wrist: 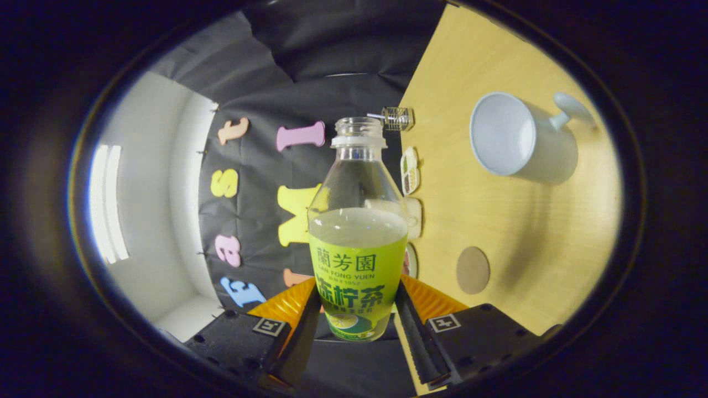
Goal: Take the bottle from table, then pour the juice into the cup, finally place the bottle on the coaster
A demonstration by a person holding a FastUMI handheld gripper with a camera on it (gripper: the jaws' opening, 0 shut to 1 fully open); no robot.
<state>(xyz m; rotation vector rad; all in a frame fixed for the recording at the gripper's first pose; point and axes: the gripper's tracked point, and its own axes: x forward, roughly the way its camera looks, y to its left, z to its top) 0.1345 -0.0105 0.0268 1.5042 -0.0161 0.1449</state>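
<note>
Both fingers of the gripper pinch the lower body of the bottle, which is uncapped, part full of pale juice, and held off the table with the whole view rolled sideways. So the pickup looks done, and the tilt suggests the pour is either beginning or ending; I cannot tell which, since the white cup's inside shows no clear juice. Placing the bottle on the round brown coaster, near the cup, remains.
</note>
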